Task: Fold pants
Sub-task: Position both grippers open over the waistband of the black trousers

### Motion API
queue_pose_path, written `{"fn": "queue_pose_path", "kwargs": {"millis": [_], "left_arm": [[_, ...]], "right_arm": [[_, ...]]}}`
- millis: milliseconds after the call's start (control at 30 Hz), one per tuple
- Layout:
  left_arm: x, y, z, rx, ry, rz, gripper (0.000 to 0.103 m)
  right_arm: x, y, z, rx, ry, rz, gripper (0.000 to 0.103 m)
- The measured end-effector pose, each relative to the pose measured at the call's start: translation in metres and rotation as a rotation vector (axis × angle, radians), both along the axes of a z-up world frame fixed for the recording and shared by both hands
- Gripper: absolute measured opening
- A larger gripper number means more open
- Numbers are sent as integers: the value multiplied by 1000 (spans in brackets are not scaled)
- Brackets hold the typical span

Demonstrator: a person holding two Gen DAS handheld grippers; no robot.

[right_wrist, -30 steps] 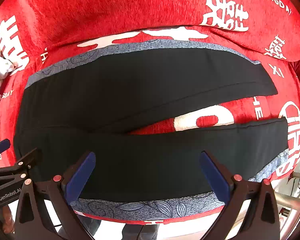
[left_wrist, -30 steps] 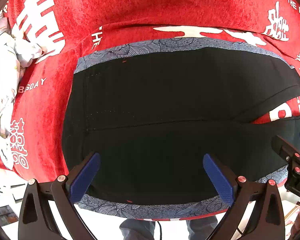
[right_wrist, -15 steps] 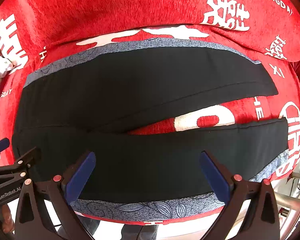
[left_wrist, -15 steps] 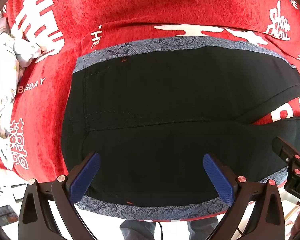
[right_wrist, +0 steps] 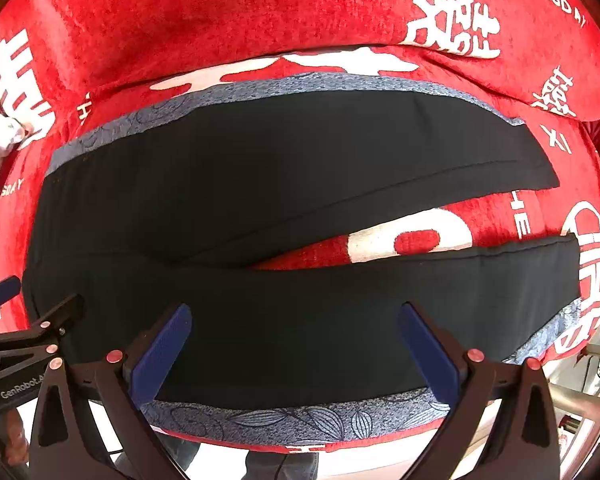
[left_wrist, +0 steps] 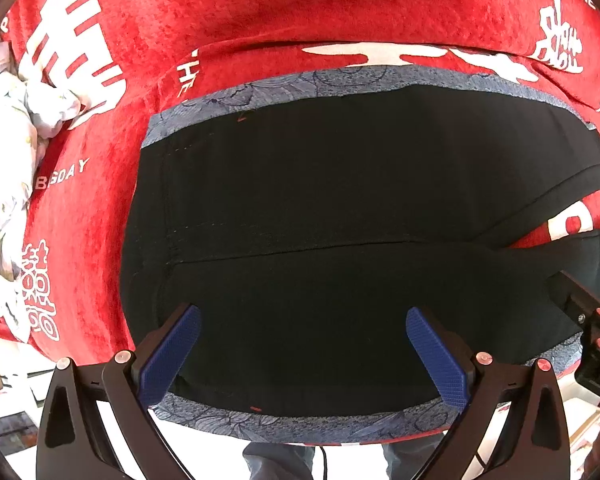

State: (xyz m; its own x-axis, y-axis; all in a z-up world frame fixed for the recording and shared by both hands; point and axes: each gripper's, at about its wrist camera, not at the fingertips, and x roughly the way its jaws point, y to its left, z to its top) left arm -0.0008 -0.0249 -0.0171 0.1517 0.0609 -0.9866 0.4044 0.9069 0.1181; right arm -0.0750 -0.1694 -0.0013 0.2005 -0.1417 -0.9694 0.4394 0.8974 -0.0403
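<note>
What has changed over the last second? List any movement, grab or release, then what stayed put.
Nothing visibly changed. The black pants lie spread flat on the grey mat over the red cloth, legs apart as before. The left gripper and right gripper both hang open above the near edge of the pants, holding nothing.

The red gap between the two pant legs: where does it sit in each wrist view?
Left wrist: the red gap is a small wedge at the far right edge, between the legs of the black pants.
Right wrist: it is a long wedge right of centre, widening rightward.
Shared landmark: the white print on the red cloth inside the gap.
</note>
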Motion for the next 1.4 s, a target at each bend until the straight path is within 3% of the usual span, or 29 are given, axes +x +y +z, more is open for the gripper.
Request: {"fn": "queue_pose_path", "kwargs": {"millis": [267, 667, 967, 1400], "left_arm": [[-7, -26, 5, 24, -28, -25, 103], [-31, -40, 13, 52, -38, 71, 103], [-42, -29, 4, 47, -25, 79, 103], [-44, 17, -7, -2, -19, 131, 103]], "right_arm": [[-3, -22, -2, 24, 14, 12, 103], [-8, -45, -1, 58, 0, 87, 103], [-13, -43, -6, 80, 11, 99, 103], [-20, -13, -15, 31, 46, 85, 103]]}}
